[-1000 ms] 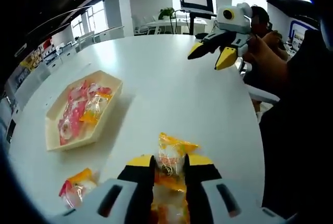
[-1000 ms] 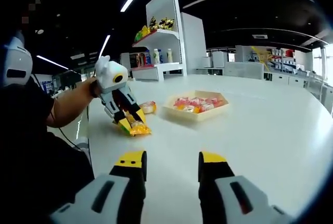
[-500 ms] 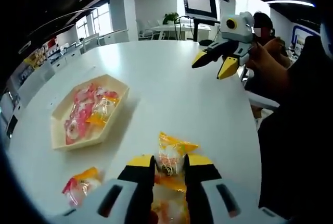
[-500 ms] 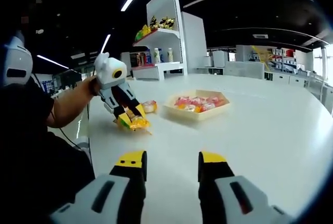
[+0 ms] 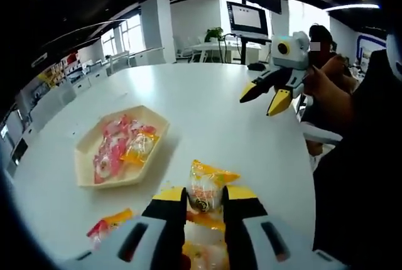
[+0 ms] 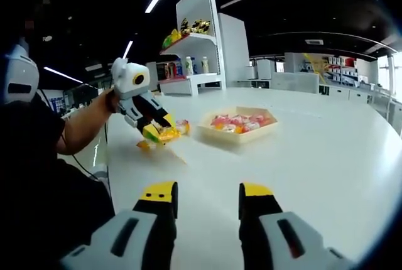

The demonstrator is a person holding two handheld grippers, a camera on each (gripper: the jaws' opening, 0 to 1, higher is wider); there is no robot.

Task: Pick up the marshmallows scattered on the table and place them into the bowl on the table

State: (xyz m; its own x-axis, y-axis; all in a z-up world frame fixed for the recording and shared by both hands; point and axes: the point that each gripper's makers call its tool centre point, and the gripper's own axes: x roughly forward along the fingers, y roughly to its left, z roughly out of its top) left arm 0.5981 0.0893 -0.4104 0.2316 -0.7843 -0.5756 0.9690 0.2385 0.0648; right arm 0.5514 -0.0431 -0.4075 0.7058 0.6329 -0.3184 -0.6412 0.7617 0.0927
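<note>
- Table (image 5: 207,100) first: a broad white round top spreads through both views, and the right gripper view adds a tall white shelf unit (image 6: 201,37) stocked with goods behind its far side, while the left gripper view instead catches a dark screen (image 5: 250,17) on a stand beyond the table.
- Person's forearm (image 6: 85,125) comes in on the left of the right gripper view, hand wrapped round the white body of the left gripper.
- Bowl (image 5: 119,147), a pale cream tray with slanted walls, sits on the table with several pink and orange wrapped marshmallows heaped inside; from the left gripper view you look down into it, from the right gripper view (image 6: 240,124) you see it low and side-on.
- Left gripper (image 5: 203,196) is clamped on an orange-wrapped marshmallow (image 5: 207,185), packet sticking out past the yellow tips; the right gripper view shows the gripper (image 6: 158,133) lifted clear of the tabletop with the packet in its jaws.
- Right gripper (image 6: 206,196) has its black-and-yellow jaws spread wide with nothing between them; seen across the table (image 5: 267,96), it hangs above the surface, jaws apart.
- Loose marshmallow (image 5: 108,225), pink and orange, lies on the table just left of the left gripper's body; from the other side it (image 6: 182,127) sits between the held packet and the bowl.
</note>
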